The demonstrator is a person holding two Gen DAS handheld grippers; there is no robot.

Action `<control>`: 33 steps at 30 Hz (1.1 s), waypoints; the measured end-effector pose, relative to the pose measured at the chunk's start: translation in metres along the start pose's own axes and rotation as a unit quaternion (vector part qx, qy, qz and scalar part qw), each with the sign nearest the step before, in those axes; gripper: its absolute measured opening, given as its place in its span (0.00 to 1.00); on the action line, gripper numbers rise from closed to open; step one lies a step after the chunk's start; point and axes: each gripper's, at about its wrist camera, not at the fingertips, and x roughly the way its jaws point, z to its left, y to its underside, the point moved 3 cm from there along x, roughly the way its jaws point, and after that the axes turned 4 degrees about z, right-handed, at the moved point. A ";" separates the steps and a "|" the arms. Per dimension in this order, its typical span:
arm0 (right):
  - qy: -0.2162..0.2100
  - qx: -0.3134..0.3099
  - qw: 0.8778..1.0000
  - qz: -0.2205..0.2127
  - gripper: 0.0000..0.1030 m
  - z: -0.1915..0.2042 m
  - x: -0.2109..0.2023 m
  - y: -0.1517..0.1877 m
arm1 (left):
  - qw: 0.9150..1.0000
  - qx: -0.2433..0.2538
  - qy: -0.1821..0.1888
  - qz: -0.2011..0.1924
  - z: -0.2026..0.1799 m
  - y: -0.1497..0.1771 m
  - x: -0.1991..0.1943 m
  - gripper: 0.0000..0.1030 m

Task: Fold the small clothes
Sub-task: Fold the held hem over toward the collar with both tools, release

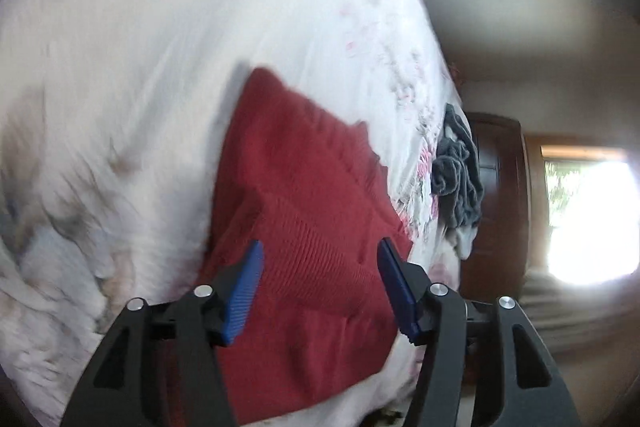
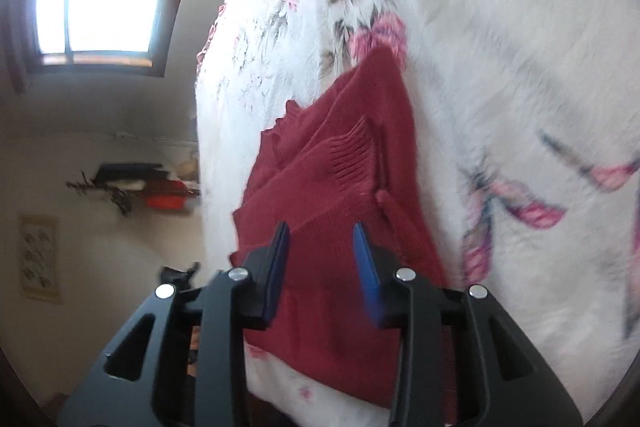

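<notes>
- Left gripper (image 1: 320, 287): fingers spread wide, holding nothing, poised over the near part of the red knit garment (image 1: 304, 211).
- Right gripper (image 2: 322, 267): fingers parted less widely, also empty, over the same garment (image 2: 340, 187).
- It lies partly folded on the floral bed cover (image 1: 160, 47).
- Soft, light, limp knit; best pinched at an edge or corner.
- A grey garment (image 1: 458, 175) lies at the bed's edge.

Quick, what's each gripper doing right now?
Left gripper: open, over the red sweater, holding nothing.
Right gripper: open, over it too.
</notes>
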 end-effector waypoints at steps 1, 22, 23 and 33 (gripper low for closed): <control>0.021 -0.016 1.000 -0.001 0.33 0.000 -0.002 0.002 | 1.000 0.019 -0.016 0.002 -0.002 0.003 -0.001 0.58; 0.193 -0.168 0.967 0.000 0.06 -0.004 0.041 0.034 | 0.955 0.210 -0.209 0.014 -0.012 0.036 0.029 0.09; 0.196 -0.178 0.964 -0.007 0.06 0.000 0.039 0.037 | 0.954 0.216 -0.209 0.007 -0.016 0.038 0.027 0.09; 0.182 -0.221 0.956 -0.060 0.05 0.041 0.003 0.045 | 0.949 0.261 -0.159 -0.073 -0.072 0.048 -0.021 0.08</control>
